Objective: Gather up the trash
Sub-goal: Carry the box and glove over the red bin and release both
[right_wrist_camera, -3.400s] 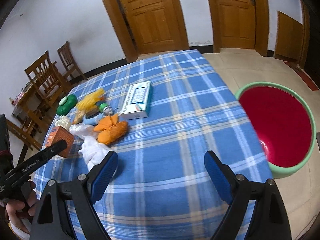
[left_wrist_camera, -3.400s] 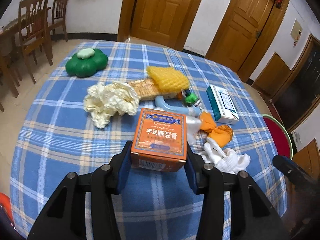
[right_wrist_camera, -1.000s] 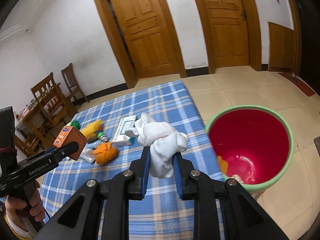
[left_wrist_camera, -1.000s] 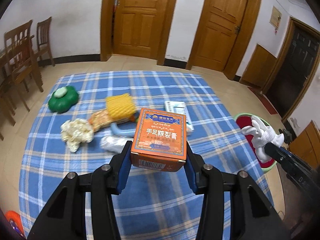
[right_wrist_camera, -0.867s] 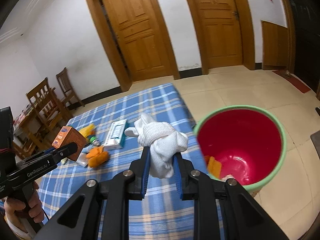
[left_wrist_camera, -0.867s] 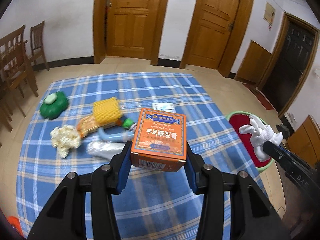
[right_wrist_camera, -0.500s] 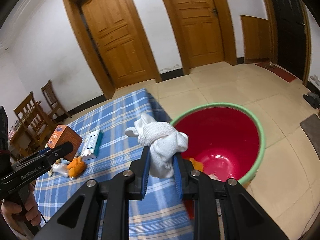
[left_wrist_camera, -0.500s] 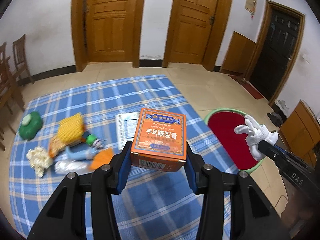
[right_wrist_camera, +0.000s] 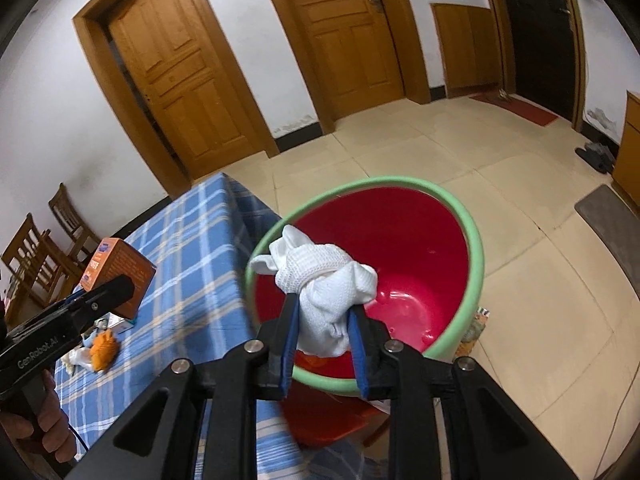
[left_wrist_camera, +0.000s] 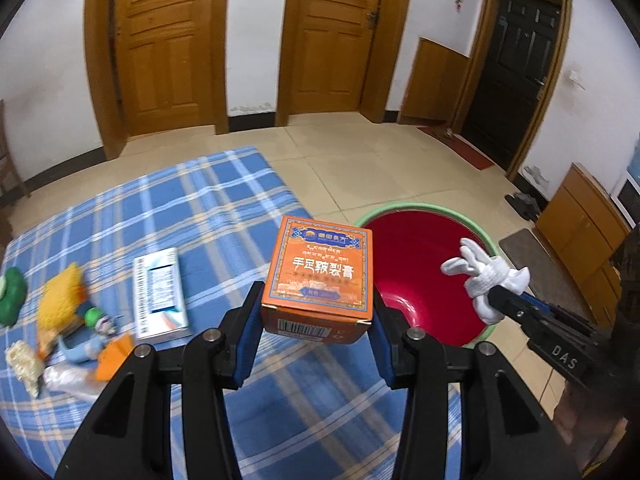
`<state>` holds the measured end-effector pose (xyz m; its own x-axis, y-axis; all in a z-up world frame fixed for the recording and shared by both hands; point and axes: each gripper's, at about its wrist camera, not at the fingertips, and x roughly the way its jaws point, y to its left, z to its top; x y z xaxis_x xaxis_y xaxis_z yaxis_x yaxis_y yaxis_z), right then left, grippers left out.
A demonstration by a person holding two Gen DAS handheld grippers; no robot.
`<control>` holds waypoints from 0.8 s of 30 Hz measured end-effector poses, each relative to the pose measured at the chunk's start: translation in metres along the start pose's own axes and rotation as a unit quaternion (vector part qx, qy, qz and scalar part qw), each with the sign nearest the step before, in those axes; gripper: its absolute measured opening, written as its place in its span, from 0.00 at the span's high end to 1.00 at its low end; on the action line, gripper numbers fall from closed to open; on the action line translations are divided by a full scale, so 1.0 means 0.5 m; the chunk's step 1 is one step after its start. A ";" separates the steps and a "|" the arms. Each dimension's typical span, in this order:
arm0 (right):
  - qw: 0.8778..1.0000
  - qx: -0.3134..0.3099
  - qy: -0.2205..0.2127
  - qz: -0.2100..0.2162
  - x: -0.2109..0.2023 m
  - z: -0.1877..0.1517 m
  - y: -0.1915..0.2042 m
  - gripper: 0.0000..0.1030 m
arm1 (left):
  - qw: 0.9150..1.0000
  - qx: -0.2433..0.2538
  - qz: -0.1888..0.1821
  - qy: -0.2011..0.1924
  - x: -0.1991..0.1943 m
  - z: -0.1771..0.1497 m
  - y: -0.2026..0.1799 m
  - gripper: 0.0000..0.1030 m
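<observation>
Your right gripper (right_wrist_camera: 324,316) clenches the white glove (right_wrist_camera: 326,280) over the red bin (right_wrist_camera: 474,248). Your left gripper (left_wrist_camera: 316,320) grasps the orange box (left_wrist_camera: 320,276), bin at two o'clock, table (left_wrist_camera: 200,200) litter at nine.

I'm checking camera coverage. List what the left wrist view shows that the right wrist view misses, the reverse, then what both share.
Left wrist only: the white medicine box, yellow sponge and green toy on the table.
Right wrist only: wooden chairs by the wall.
Both: the red bin, the orange box in the left gripper, the white glove in the right gripper.
</observation>
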<state>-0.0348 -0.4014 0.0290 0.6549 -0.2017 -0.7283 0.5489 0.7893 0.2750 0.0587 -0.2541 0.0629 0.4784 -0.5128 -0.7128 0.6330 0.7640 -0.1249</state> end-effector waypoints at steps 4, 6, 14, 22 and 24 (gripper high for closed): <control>1.000 0.016 0.009 -0.009 0.018 -0.001 -0.029 0.73 | 1.000 0.011 -0.014 0.009 0.034 0.009 -0.027 0.53; 0.999 0.027 0.013 -0.012 0.027 0.000 -0.047 0.72 | 1.000 0.017 -0.021 0.015 0.053 0.013 -0.040 0.53; 0.999 0.047 0.012 -0.021 0.037 -0.001 -0.078 0.61 | 0.997 0.040 -0.059 0.035 0.118 0.021 -0.094 0.53; 0.998 0.057 0.014 -0.025 0.041 -0.002 -0.092 0.57 | 0.994 0.054 -0.080 0.048 0.152 0.028 -0.126 0.52; 0.998 0.058 0.015 -0.026 0.043 -0.002 -0.092 0.55 | 0.994 0.054 -0.078 0.047 0.154 0.029 -0.128 0.51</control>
<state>-0.0467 -0.4415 0.0002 0.6100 -0.2217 -0.7608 0.6389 0.7054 0.3068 0.0637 -0.3480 0.0261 0.3138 -0.5791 -0.7525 0.7588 0.6293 -0.1678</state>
